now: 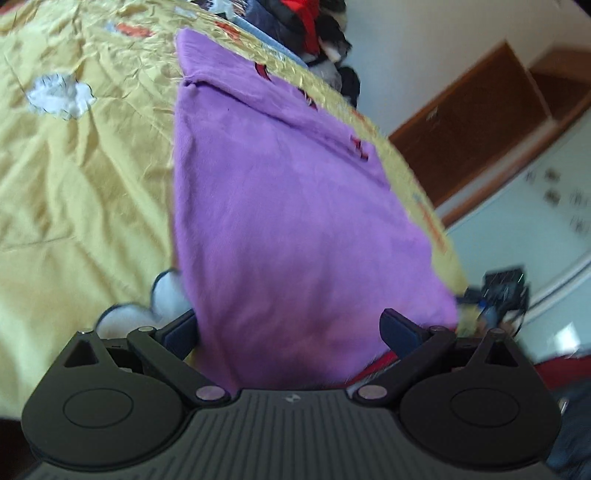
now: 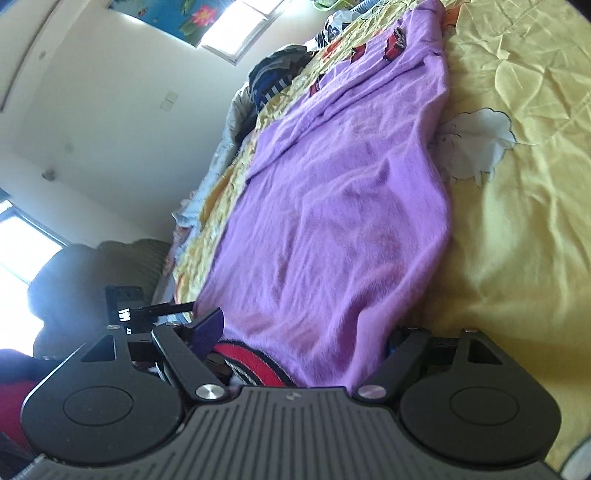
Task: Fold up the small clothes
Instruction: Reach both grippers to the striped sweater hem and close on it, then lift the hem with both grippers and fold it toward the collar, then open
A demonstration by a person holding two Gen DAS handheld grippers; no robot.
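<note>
left wrist view: purple garment [image 1: 288, 206] spread on yellow bedsheet [image 1: 81, 177], near hem between wide left gripper [image 1: 291, 328] jaws, unpinched; right gripper [image 2: 303, 332] jaws wide apart, hem between; likely risk: bunching bedsheet along, crooked fold

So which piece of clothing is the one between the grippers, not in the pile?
The purple top, spread flat on the yellow bedsheet. The other clothes are dark and red, heaped at the bed's far edge.

Yellow bedsheet [image 1: 74, 177] with white flower prints, crumpled. Pale walls [image 2: 110, 110]. Bright window [image 2: 236, 33] high up, flower poster [image 2: 177, 16] beside it. Brown wooden cabinet [image 1: 472, 140]. Heap of dark clothes [image 1: 317, 33] at bed's far end.
</note>
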